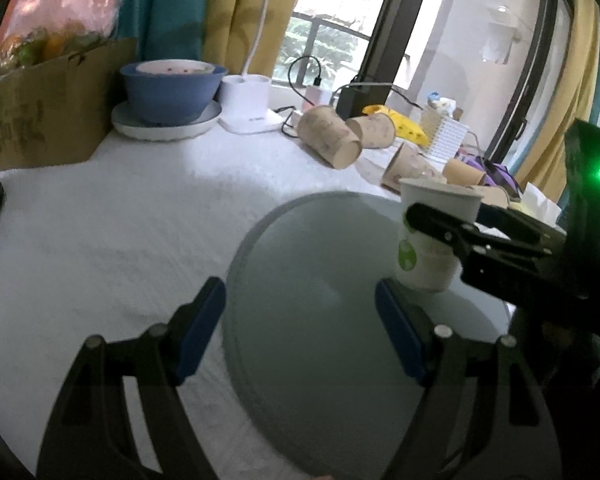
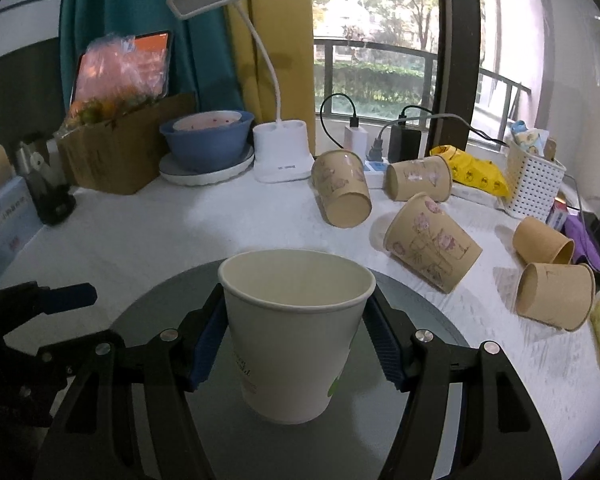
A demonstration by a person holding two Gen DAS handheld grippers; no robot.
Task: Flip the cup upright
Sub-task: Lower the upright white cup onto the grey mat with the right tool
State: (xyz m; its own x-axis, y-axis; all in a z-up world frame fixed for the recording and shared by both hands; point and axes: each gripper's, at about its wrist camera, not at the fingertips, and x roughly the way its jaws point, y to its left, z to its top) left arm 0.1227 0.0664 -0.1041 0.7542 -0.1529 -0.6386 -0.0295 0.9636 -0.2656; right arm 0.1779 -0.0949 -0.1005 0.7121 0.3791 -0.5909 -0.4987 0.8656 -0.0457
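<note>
A white paper cup (image 2: 296, 332) with a green logo stands upright, mouth up, on a round grey plate (image 2: 428, 312). My right gripper (image 2: 296, 344) is shut on the cup, its blue pads pressing both sides. In the left wrist view the same cup (image 1: 432, 240) stands at the plate's (image 1: 308, 280) right side, with the right gripper (image 1: 452, 228) around it. My left gripper (image 1: 300, 324) is open and empty over the plate, to the left of the cup. Its blue fingertip (image 2: 70, 294) shows at the left of the right wrist view.
Several brown paper cups (image 2: 342, 192) lie on their sides on the white table behind and right of the plate. A blue bowl (image 2: 208, 140), white desk lamp (image 2: 282, 156), cardboard box (image 2: 124, 156), white basket (image 2: 534, 184) and chargers stand along the back.
</note>
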